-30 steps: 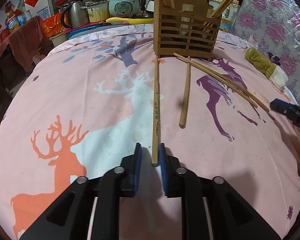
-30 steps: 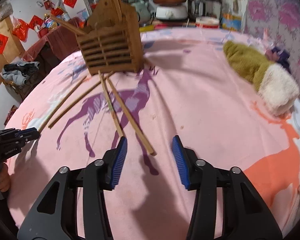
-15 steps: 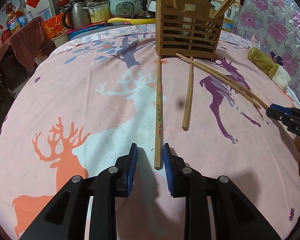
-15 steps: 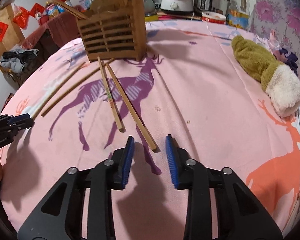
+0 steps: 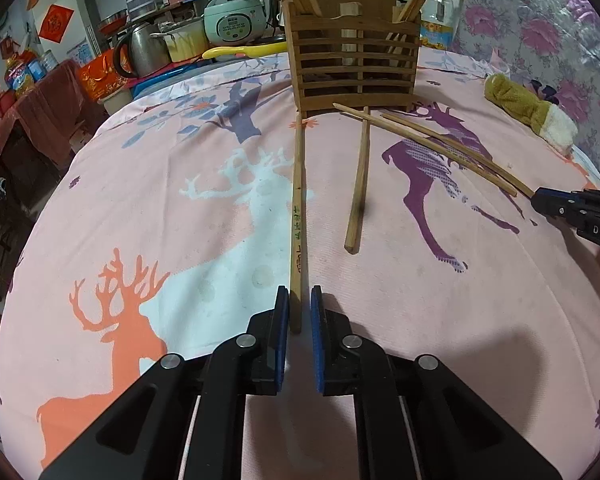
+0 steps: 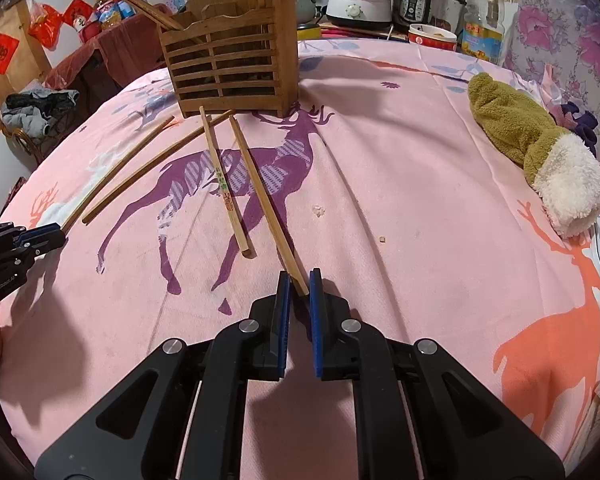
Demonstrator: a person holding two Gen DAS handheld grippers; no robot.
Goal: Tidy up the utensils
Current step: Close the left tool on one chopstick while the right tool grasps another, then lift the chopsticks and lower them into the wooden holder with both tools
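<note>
Both grippers were closed on chopstick ends: the left gripper pinched the near end of the long printed chopstick, and the right gripper pinched the near end of a plain chopstick. Both sticks lay flat on the pink deer cloth, reaching toward the wooden holder.

Each stick was held only at its tip, so it could swing, droop or slip out when lifted. The plain one might bump the short chopstick just beside it.

I probably could not tell how firmly the pads bit. The holder's compartments were hard to see into.
</note>
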